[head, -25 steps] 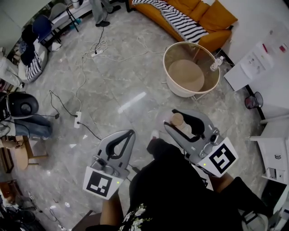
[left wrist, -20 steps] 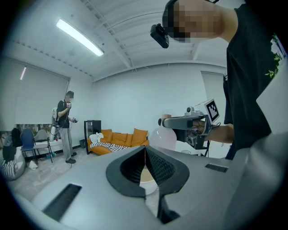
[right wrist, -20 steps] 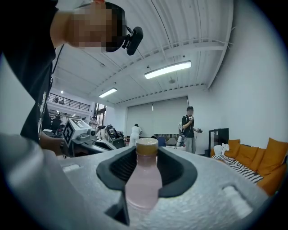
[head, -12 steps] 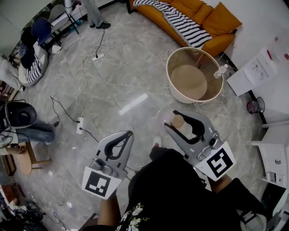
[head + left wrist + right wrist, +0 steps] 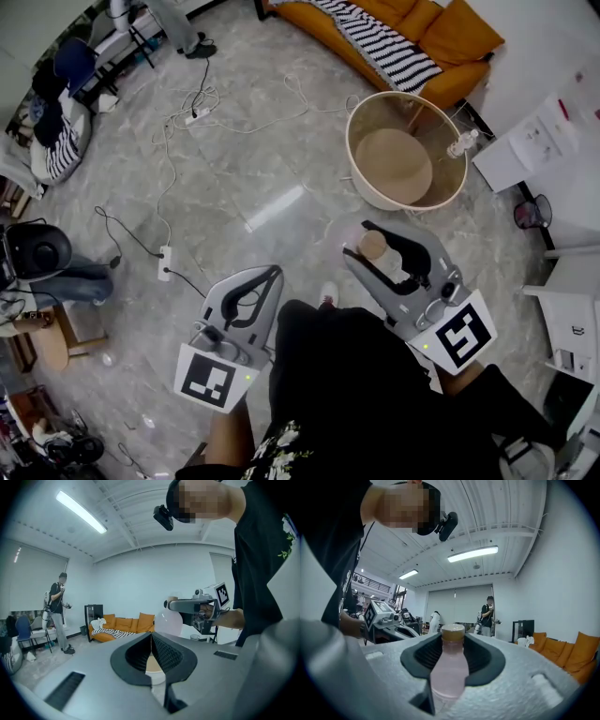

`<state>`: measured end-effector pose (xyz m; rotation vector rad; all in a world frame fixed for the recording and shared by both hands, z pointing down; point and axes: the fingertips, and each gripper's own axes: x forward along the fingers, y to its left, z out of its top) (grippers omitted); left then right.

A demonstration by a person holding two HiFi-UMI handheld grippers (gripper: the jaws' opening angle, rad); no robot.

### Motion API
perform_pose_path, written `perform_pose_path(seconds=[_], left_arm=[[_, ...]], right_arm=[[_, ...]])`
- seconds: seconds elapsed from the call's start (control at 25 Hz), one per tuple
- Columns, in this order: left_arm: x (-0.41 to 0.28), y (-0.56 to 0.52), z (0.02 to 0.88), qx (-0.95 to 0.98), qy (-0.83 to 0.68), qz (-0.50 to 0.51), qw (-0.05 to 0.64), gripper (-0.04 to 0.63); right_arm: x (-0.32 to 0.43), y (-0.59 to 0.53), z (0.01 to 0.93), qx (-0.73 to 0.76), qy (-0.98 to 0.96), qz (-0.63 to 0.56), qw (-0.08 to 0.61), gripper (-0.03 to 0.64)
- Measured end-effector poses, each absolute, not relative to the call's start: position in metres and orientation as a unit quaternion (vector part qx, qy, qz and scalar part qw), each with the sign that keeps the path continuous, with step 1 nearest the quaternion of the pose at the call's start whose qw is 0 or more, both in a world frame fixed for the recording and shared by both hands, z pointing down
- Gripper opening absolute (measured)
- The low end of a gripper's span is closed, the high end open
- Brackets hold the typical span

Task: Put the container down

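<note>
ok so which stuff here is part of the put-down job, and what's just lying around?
Job:
- bottle, clamped in the right gripper jaws
- round table, likely drop spot, only a guess

Lying about:
- left gripper, jaws together, empty
- sofa
- blanket
- cables
- power strip
- small bottle by the table's rim

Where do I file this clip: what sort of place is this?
Likely a studio or lab staged as a living room: an orange sofa and a round table stand on a marble floor, with cables and a power strip trailing across it.
</note>
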<state>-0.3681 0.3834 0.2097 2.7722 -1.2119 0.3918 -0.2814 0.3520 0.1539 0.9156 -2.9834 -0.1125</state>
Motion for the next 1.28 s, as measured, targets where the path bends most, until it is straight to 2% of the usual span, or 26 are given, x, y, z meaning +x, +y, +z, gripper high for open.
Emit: perform_pose_path(seconds=[0.32,0.6,0.96,1.28], left_arm=[[-0.398,0.366,0.227,0.904,-0.401,0.126,0.071,0.014],[-0.418,0.309,0.211,0.917,-0.381,0.109,0.032,0.012],[-0.42,0.244,0.19,0.943,-0.315,0.107,0.016,0.014],[-0.455,0.171,0.191,0.95,-0.297,0.099,0.018,0.014]], right_arm=[[-0.31,0.342,0.155,0.282,-0.959,-0.037,0.017,0.133],[-0.314,0.304,0.152,0.323,-0.945,-0.04,0.023,0.133],[-0.315,0.252,0.136,0.394,-0.918,-0.027,0.026,0.133],[-0.341,0.189,0.132,0.43,-0.903,-0.009,0.004,0.133]])
